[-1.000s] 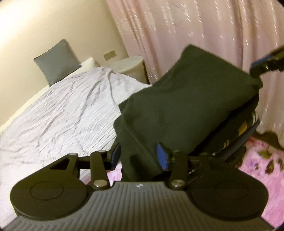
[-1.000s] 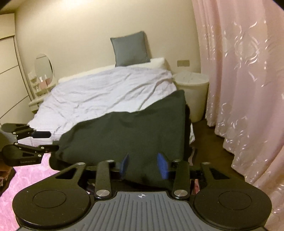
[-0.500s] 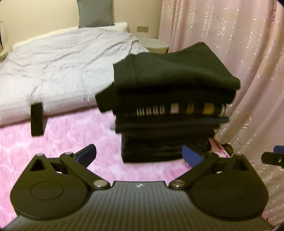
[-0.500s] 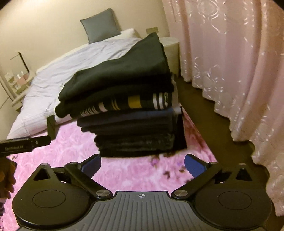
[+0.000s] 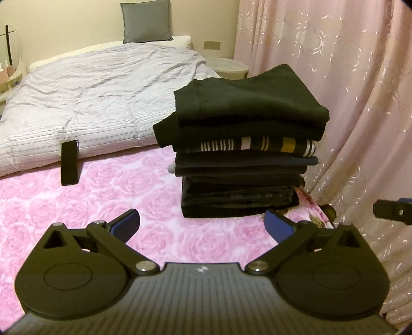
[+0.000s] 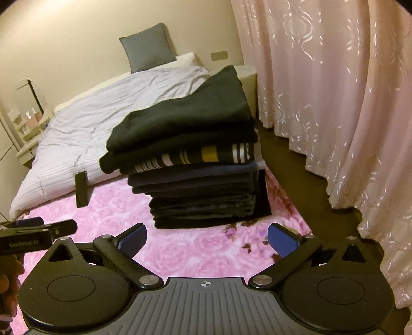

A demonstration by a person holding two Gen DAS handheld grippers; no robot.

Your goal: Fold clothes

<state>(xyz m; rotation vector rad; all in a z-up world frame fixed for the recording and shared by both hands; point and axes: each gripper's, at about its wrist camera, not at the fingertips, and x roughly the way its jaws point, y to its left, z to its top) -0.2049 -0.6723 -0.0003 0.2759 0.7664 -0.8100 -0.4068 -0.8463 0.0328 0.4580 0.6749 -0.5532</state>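
Note:
A tall stack of folded clothes [image 5: 244, 154] [image 6: 195, 165] stands on the pink rose-patterned blanket [image 5: 103, 201] [image 6: 185, 247]. A black folded garment [image 5: 252, 100] [image 6: 190, 116] lies on top; a striped piece with a yellow band [image 5: 257, 145] [image 6: 200, 157] sits a few layers down. My left gripper [image 5: 202, 225] is open, just short of the stack's base, holding nothing. My right gripper [image 6: 207, 238] is open too, in front of the stack and apart from it. Each gripper's tip shows at the edge of the other's view.
A small black upright object [image 5: 69, 163] [image 6: 82, 189] stands on the blanket left of the stack. Behind lies a bed with a white striped duvet [image 5: 97, 98] and grey pillow [image 5: 145, 20]. Pink curtains [image 5: 347, 103] [image 6: 334, 103] hang at right, above dark floor [image 6: 303, 180].
Both grippers let go of the black garment, which now lies on top of the stack. Both opened wide and drew back from the pile.

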